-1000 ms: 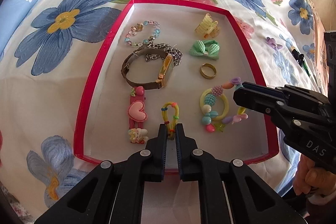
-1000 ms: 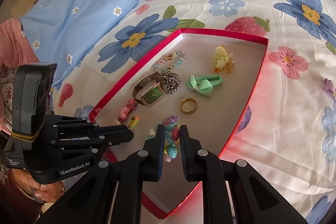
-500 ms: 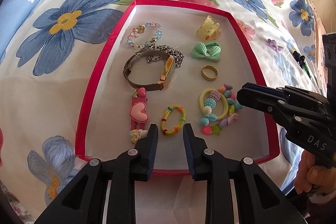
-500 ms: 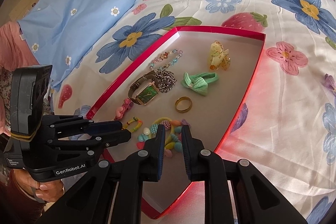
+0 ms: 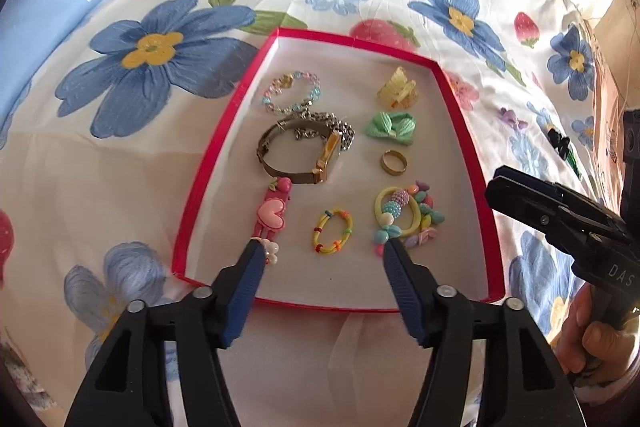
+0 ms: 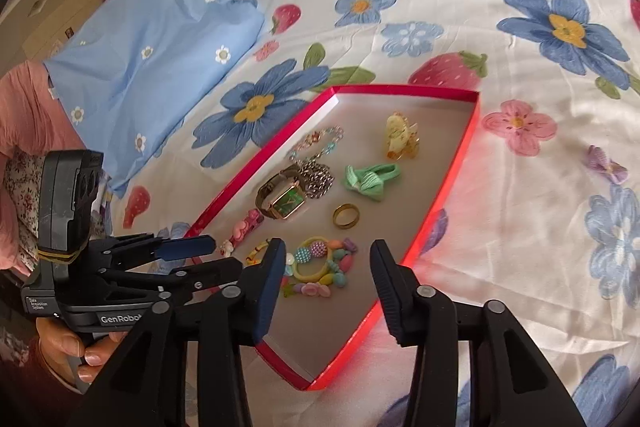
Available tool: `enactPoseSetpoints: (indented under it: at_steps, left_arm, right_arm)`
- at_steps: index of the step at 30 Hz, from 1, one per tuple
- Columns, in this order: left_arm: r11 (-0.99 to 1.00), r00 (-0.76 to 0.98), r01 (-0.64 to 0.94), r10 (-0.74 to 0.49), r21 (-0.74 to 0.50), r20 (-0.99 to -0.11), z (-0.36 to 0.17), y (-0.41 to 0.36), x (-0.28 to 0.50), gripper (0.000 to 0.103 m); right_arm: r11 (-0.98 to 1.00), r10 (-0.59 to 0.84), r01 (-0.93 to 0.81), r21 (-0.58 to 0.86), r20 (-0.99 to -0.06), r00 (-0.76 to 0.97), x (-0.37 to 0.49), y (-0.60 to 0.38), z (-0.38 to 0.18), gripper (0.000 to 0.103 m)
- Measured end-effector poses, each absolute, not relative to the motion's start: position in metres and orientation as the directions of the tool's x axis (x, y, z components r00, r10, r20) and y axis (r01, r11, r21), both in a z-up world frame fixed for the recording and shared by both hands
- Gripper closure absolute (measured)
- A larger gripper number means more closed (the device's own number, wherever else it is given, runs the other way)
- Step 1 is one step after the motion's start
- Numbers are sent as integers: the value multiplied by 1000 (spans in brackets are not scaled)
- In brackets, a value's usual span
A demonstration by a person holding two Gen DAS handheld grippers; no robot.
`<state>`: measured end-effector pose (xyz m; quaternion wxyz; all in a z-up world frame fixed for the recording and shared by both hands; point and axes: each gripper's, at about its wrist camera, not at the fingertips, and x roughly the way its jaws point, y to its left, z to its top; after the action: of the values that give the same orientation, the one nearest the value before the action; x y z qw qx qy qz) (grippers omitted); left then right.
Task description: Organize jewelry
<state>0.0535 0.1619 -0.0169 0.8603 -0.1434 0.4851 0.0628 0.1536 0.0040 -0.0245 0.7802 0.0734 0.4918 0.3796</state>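
Hovering over the tray point(image 5: 208, 163), the left gripper point(image 5: 324, 251) had its jaws opening, empty, the yellow band point(image 5: 332, 231) lying loose just ahead of them. The right gripper point(image 6: 328, 259) was opening too, the beaded ties point(image 6: 320, 267) resting free between and beyond its jaws. A careless closing sweep risked dragging either piece into neighbours such as the ring point(image 6: 346, 215) and tangling them.

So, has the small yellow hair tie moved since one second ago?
Yes. The small yellow hair tie left the left gripper and now lies flat in the red tray.
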Motion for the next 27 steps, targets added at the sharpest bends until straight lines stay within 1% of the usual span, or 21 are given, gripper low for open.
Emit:
enactPoseSetpoints:
  at_steps: [1, 4, 5, 9, 12, 20, 24, 25, 27]
  left_arm:
    - [947, 537, -254, -30, -196, -843, -13, 163, 48, 31]
    - [936, 567, -279, -19, -213, -824, -7, 164, 34, 26]
    - [932, 575, -289, -13, -218, -818, -6, 165, 30, 23]
    - [914, 597, -321, -8, -249, -802, -4, 167, 13, 19]
    - [904, 603, -330, -18, -270, -797, -5, 168, 3, 18]
    - [896, 621, -350, 4, -273, -784, -4, 168, -20, 13]
    - [898, 631, -351, 19, -264, -776, -1, 165, -32, 12]
    - [899, 634, -352, 25, -260, -773, 0, 165, -36, 12]
    - [904, 643, -353, 46, -243, -764, 7, 162, -43, 12]
  right_arm:
    - [703, 666, -515, 490, -707, 236, 154, 2, -23, 52]
    - [708, 671, -497, 502, -697, 253, 152, -7, -20, 51]
    - [708, 673, -494, 504, -695, 255, 151, -9, -20, 50]
    - [702, 684, -488, 519, -683, 257, 142, -13, -20, 40]
    - [695, 694, -481, 535, -672, 257, 134, -16, -22, 34]
    - [686, 708, -476, 550, -653, 267, 111, -21, -24, 33]
    - [684, 713, -486, 544, -638, 289, 98, -23, -19, 25]
    - [685, 711, -496, 534, -637, 297, 96, -23, -16, 24]
    - [698, 696, -519, 493, -638, 330, 88, -23, -7, 19]
